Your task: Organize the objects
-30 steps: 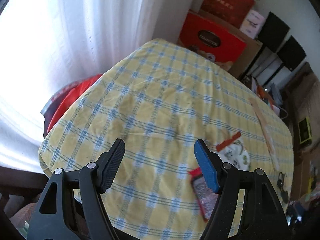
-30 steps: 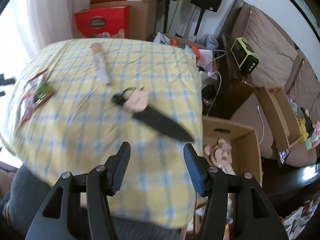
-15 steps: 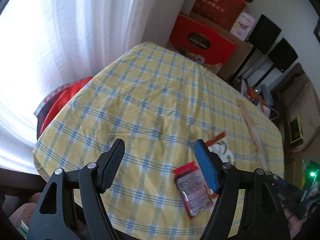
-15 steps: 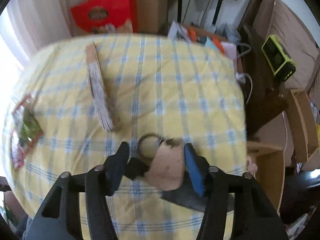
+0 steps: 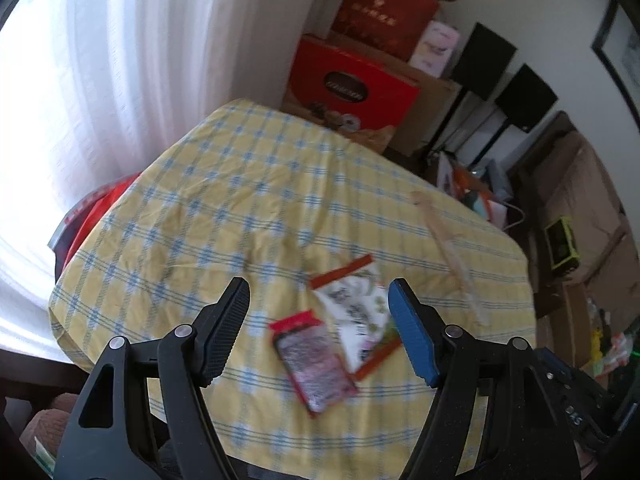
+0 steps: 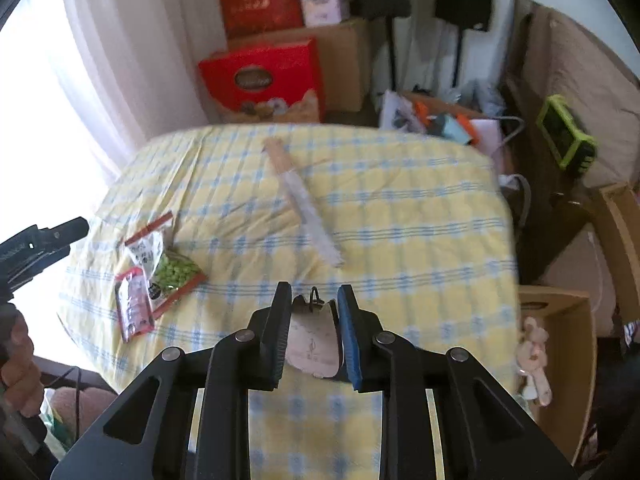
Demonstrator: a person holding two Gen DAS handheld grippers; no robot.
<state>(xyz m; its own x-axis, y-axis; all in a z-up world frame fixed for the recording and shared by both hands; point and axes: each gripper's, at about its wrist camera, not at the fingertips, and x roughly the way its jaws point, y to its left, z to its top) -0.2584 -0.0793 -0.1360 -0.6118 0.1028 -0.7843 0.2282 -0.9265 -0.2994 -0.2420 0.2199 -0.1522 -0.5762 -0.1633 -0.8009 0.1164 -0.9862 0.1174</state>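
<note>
Two snack packets [image 5: 336, 336] are seen below the left gripper [image 5: 318, 328], whose jaws are spread wide and empty. A tan tag [image 6: 312, 340] is being clenched by the closing right gripper [image 6: 314, 336] above the bench [image 6: 400, 220].

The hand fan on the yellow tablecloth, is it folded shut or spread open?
Folded shut. The hand fan lies flat as one narrow strip on the tablecloth, with no ribs or pleats fanned out.

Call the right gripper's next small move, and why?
Probably finish the squeeze, then lift. The right gripper has its jaws closing around the beige tag with its key ring, over the checked tablecloth; a firm grip seems needed first.
</note>
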